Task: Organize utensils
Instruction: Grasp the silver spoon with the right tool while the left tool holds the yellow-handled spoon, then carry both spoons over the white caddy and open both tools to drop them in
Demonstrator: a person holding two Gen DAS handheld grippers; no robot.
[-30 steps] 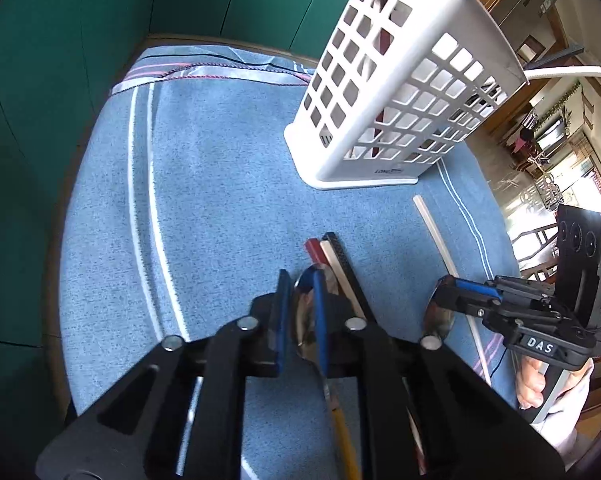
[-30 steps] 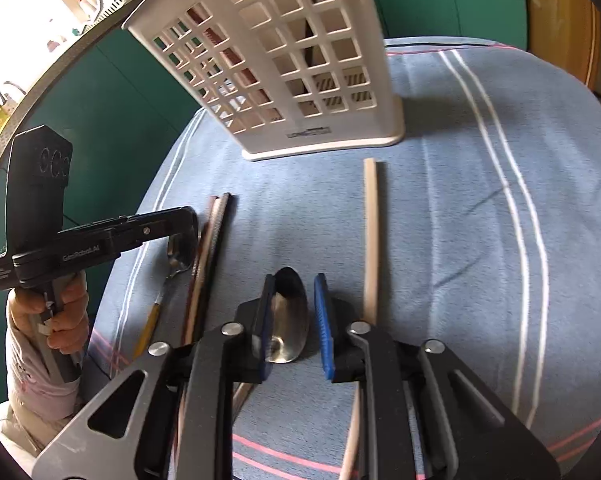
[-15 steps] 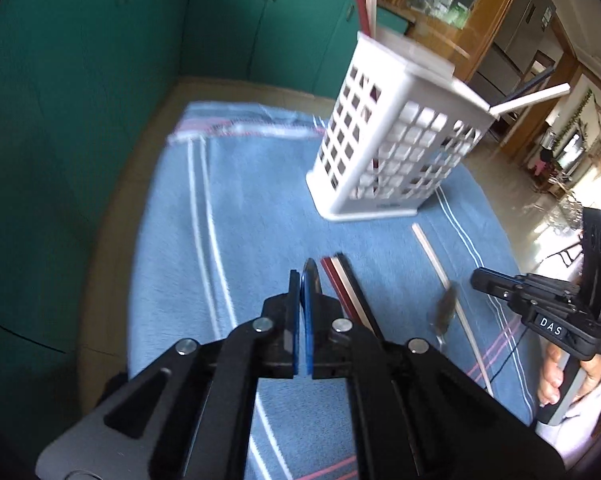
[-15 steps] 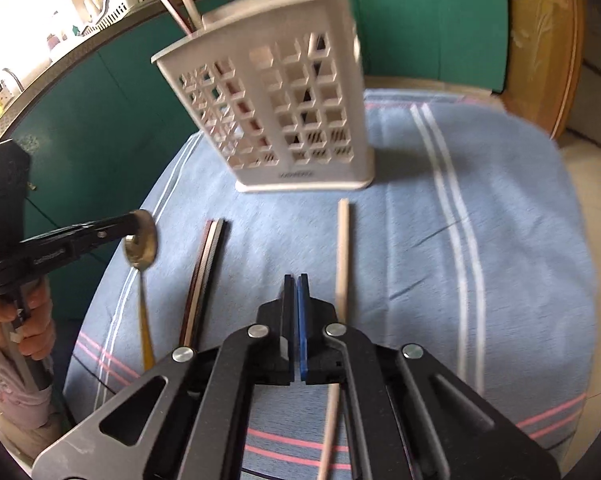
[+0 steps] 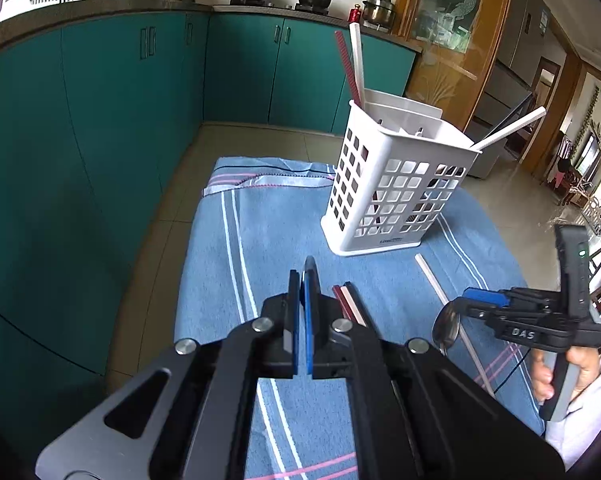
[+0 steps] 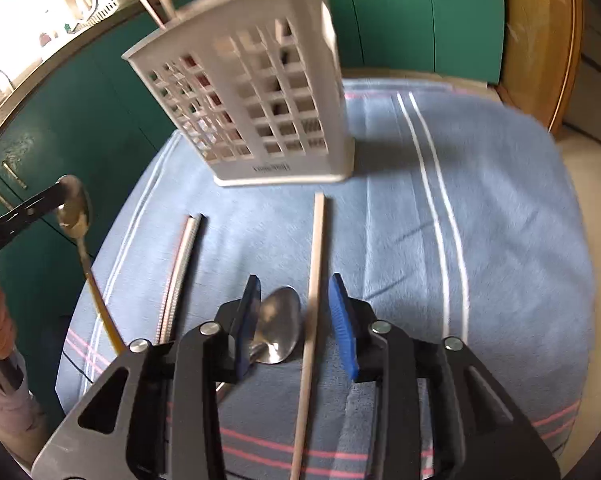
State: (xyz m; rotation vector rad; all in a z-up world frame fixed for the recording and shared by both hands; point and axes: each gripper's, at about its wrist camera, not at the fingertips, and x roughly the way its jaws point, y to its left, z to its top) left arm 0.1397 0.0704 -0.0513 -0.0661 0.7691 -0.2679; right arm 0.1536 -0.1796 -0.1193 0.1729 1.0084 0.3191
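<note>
Towelled bench [image 5: 284, 232]; white basket [image 5: 396, 184] upright toward its far edge. Left tool [image 5: 302, 280] pinching a yellow-handled spoon [image 6: 74, 208], raised over the left edge. Right tool [image 6: 294, 300] spread, straddling a second spoon [image 6: 278, 324] and a pale chopstick [image 6: 316, 264] toward the near edge. Best to shift left, clear the chopstick, then close on the spoon alone.

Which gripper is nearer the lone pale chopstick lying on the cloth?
Right. The right gripper is open astride the chopstick; the left gripper, shut on a spoon, is held up off to the side, past the paired chopsticks.
</note>
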